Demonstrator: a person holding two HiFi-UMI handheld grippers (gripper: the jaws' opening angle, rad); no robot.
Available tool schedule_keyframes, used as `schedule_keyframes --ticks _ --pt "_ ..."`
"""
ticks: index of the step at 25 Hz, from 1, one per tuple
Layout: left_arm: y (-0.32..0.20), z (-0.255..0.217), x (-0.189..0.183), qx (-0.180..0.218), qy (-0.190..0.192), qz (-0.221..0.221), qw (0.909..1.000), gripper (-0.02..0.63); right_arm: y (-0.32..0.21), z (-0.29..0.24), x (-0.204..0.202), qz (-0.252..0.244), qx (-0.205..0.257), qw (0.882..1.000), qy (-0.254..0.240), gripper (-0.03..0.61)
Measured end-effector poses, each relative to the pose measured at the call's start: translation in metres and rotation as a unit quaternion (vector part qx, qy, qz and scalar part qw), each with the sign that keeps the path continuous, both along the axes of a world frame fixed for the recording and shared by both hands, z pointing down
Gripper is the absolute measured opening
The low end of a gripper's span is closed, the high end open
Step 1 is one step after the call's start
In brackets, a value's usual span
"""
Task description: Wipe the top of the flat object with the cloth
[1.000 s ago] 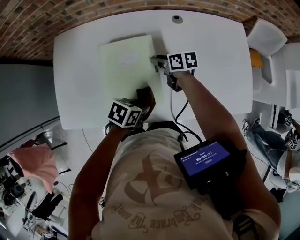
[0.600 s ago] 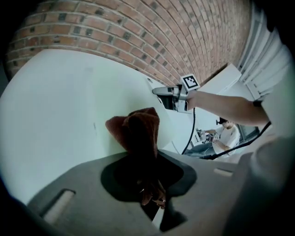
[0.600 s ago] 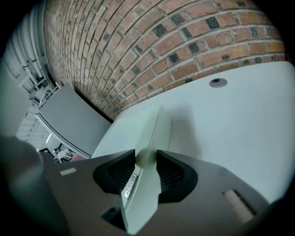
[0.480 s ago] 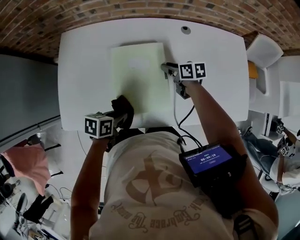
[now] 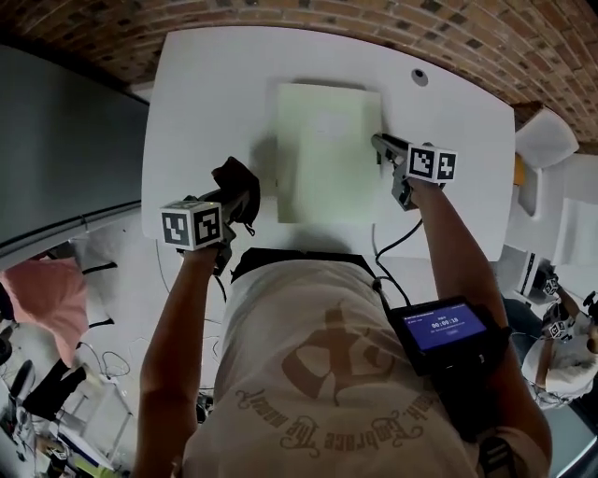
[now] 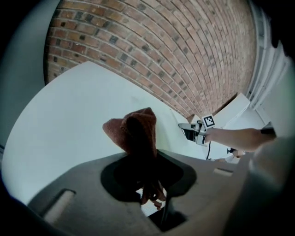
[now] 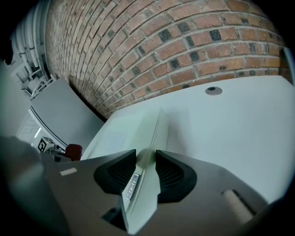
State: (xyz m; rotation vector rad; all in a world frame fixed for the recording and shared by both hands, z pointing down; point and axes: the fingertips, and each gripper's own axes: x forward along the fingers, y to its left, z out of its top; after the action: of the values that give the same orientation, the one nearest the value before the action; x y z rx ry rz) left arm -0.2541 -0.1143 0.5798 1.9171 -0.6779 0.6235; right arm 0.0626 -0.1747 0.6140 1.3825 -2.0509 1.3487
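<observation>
A pale green flat object (image 5: 327, 154) lies on the white table (image 5: 206, 93). My left gripper (image 5: 235, 198) is shut on a dark brown cloth (image 5: 234, 179) and holds it over the bare table, just left of the object. In the left gripper view the cloth (image 6: 134, 133) sticks up out of the jaws. My right gripper (image 5: 381, 143) sits at the object's right edge. In the right gripper view that edge (image 7: 154, 133) runs through the gap of the gripper (image 7: 146, 169). Its jaws are closing, and I see no pad pressing on the edge.
A round grommet (image 5: 420, 77) sits in the table's far right part. A brick wall (image 5: 308, 14) runs behind the table and a grey partition (image 5: 65, 149) stands at the left. A white chair (image 5: 547, 135) is at the right, with a pink cloth (image 5: 47, 303) down at the left.
The left gripper has carried the cloth off the object's near part, leftward onto the bare table beside it. The right gripper has stayed at the object's right edge.
</observation>
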Motion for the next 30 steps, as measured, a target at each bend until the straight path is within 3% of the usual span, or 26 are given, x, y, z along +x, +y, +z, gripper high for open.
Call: schedule_keyframes --ticks 5,10,17,24,30 --pt "-0.059 -0.002 0.003 0.029 0.015 -0.016 0.9993 0.081 0.000 -0.002 -0.003 0.004 -0.005 0.999 0.032 0.140" --pt "-0.115 0.006 0.032 0.045 0.024 -0.005 0.9987 0.081 -0.004 0.002 0.000 0.018 -0.010 0.999 0.040 0.138" --pt "-0.175 0.006 0.055 0.070 0.008 -0.002 0.9975 0.081 -0.004 -0.005 -0.003 0.029 -0.016 0.999 0.039 0.137" --pt "-0.223 0.014 0.082 0.102 -0.020 0.042 0.9937 0.081 -0.002 -0.007 -0.003 0.043 -0.017 0.998 0.036 0.137" --pt "-0.207 0.024 0.101 0.092 -0.041 0.105 0.9894 0.081 -0.002 -0.009 -0.003 0.047 -0.008 0.998 0.037 0.137"
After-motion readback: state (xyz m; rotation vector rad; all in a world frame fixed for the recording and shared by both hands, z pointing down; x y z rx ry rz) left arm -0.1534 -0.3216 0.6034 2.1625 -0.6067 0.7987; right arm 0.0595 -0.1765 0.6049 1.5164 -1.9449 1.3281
